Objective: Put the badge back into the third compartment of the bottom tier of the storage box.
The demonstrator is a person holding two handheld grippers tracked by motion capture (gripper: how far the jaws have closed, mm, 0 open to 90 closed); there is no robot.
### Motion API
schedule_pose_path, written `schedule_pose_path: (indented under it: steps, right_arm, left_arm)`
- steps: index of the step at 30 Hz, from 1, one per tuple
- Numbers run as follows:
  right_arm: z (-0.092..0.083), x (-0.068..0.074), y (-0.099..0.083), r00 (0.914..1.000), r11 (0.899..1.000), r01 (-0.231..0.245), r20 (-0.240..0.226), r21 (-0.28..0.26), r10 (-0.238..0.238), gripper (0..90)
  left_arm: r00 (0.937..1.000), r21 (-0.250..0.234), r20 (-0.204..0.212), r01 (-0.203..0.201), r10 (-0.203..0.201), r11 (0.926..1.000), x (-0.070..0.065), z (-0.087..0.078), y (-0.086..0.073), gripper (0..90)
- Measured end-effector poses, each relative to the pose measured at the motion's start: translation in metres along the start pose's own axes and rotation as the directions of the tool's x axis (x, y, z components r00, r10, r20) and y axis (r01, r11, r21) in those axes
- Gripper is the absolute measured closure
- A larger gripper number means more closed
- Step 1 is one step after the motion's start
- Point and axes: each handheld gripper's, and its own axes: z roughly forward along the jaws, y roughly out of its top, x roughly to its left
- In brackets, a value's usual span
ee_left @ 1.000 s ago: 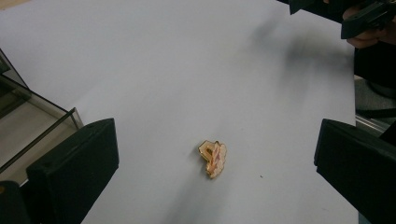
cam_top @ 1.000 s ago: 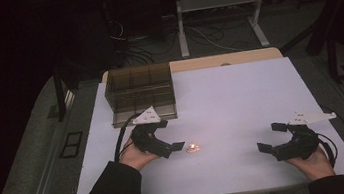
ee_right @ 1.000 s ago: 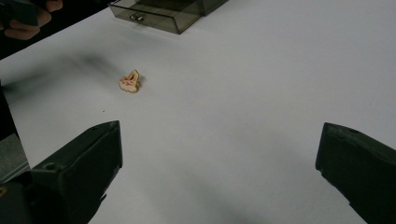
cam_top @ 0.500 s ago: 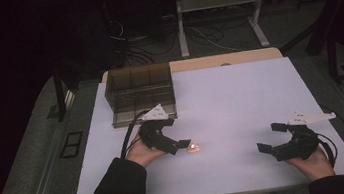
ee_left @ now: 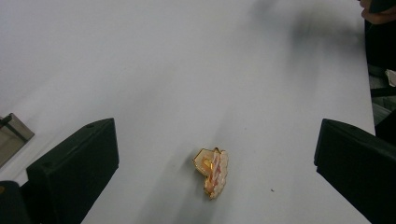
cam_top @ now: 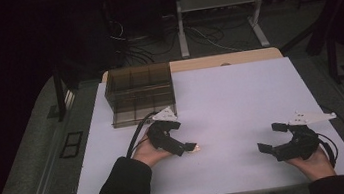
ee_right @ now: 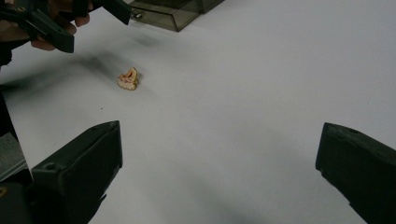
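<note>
Small gold-and-pink brooch [ee_left: 212, 171] flat on the white table [cam_top: 241, 98], straight ahead between the spread jaws of the left gripper [cam_top: 187, 148], long axis roughly along the reach. Right gripper [cam_top: 270, 138] well apart, likewise agape and holding nothing.

White table [cam_top: 241, 98], grey carpeted floor [cam_top: 27, 161], cables [cam_top: 202, 37], metal desk legs [cam_top: 180, 25], dim dark room

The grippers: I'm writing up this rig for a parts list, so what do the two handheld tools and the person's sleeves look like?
Both are black two-jaw tools with blocky, flat-faced jaws. The left gripper and the right gripper each carry a pale grey three-cornered plate on top and trail a black cable. The person wears dark long sleeves.
</note>
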Motion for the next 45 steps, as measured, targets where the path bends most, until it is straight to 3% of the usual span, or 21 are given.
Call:
schedule_pose_path:
  steps: [13, 21, 34, 45]
  right_arm:
    - [0.001, 0.001, 0.000, 1.0000, 1.000, 0.005, 0.003, 0.004, -0.005, 0.3]
    - [0.001, 0.001, 0.000, 1.0000, 1.000, 0.006, 0.003, 0.008, -0.006, 0.3]
    - [0.001, 0.000, 0.000, 0.9999, 1.000, 0.010, 0.009, 0.012, -0.010, 0.3]
    - [0.002, 0.001, 0.000, 0.9997, 1.000, 0.020, 0.014, 0.020, -0.020, 0.3]
  left_arm:
    - [0.9995, 0.072, 0.022, -0.023, 0.022, 0.9971, 0.004, 0.015, -0.004, 0.0]
    - [0.9987, 0.085, 0.045, -0.030, 0.026, 0.9959, 0.007, 0.022, -0.003, 0.1]
    - [0.9957, 0.105, 0.087, -0.040, 0.031, 0.9936, 0.012, 0.029, -0.006, 15.1]
    - [0.9901, 0.120, 0.135, -0.055, 0.039, 0.9913, 0.014, 0.032, -0.008, 39.0]
